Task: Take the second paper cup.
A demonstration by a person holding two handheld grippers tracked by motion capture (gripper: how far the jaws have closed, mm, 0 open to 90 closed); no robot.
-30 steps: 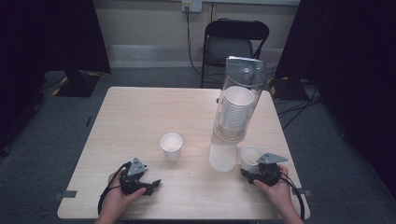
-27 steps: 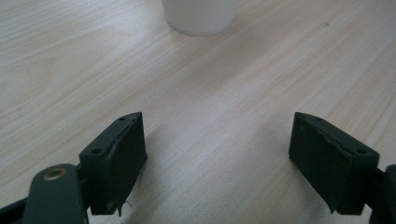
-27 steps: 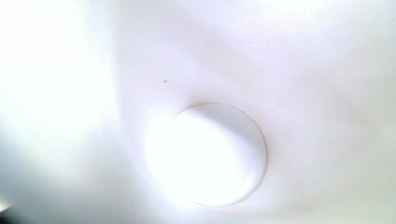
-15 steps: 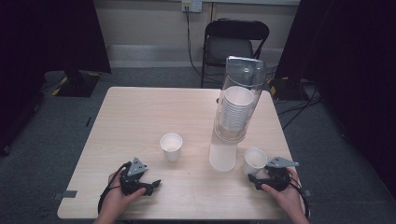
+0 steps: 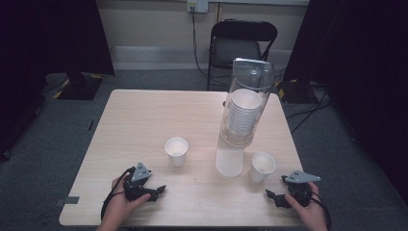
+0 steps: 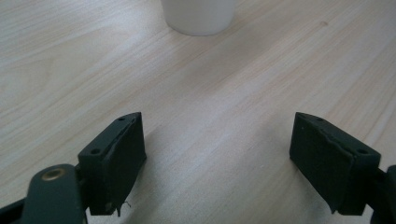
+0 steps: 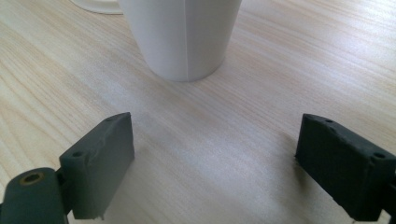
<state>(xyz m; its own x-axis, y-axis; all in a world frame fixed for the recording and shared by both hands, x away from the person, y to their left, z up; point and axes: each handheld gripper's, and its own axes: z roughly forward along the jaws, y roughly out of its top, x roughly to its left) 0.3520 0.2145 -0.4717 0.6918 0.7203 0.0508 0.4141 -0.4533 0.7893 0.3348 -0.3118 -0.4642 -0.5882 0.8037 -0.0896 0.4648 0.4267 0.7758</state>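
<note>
Two white paper cups stand upright on the wooden table (image 5: 144, 120): one left of centre (image 5: 176, 151), the other at the right (image 5: 263, 166). Between them rises a clear tube (image 5: 246, 108) holding a stack of cups on a white base (image 5: 229, 161). My left gripper (image 5: 156, 191) rests near the front edge, open and empty, with the left cup's base (image 6: 198, 16) ahead of its jaws (image 6: 233, 163). My right gripper (image 5: 273, 197) is open and empty too, a short way in front of the right cup (image 7: 184, 37), not touching it.
The tube's white base (image 7: 95, 5) stands just beyond the right cup. A black folding chair (image 5: 243, 45) is behind the table's far edge. Cables lie on the grey floor at the right (image 5: 308, 108). Dark curtains hang on both sides.
My right gripper has drawn back from the right cup toward the front edge, leaving the cup standing on the table. The left gripper has stayed put.
</note>
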